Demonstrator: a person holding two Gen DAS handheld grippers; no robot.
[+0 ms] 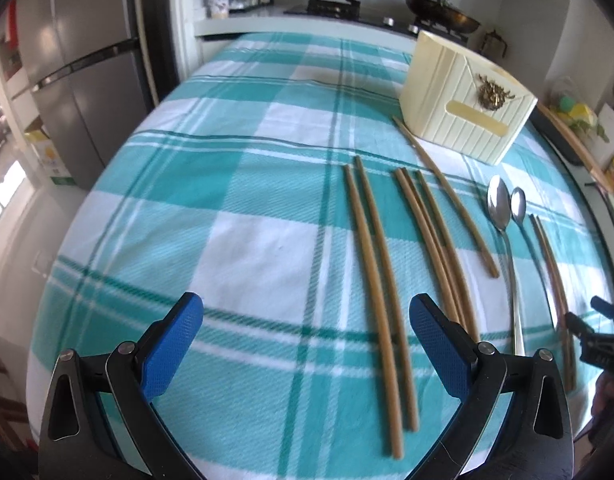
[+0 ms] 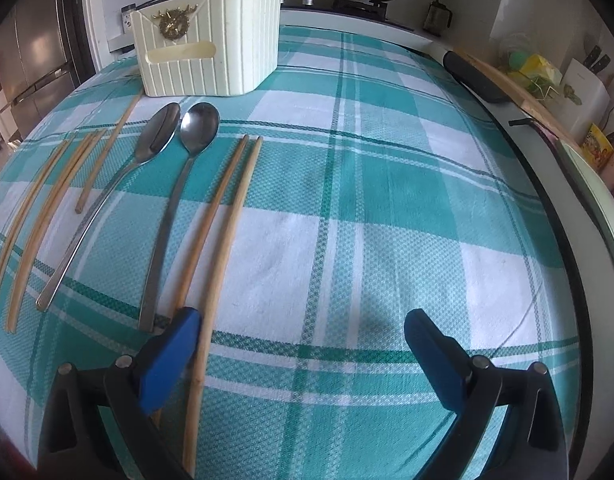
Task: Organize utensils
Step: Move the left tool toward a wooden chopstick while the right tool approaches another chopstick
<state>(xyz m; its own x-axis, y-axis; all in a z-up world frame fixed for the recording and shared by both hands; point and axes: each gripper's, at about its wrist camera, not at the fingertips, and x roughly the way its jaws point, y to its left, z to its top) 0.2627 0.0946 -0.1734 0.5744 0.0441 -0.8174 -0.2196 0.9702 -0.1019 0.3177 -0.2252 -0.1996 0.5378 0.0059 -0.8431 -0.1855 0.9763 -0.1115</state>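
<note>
Both tools are released, with wide gaps between the blue fingers: the left tool (image 1: pixel 307 320) hovers over a pair of chopsticks (image 1: pixel 381 292), and the right tool (image 2: pixel 301 336) is beside another pair (image 2: pixel 223 224). Two spoons (image 2: pixel 179 136) lie on the checked tabletop (image 2: pixel 387 200), near the cream utensil holder (image 2: pixel 211 52).

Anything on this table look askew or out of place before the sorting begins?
One chopstick lies alone at a slant, its far tip near the cream holder, while the other chopsticks lie in rough lengthwise groups. Both spoons lie flat side by side. Nothing looks spilled or damaged.
</note>
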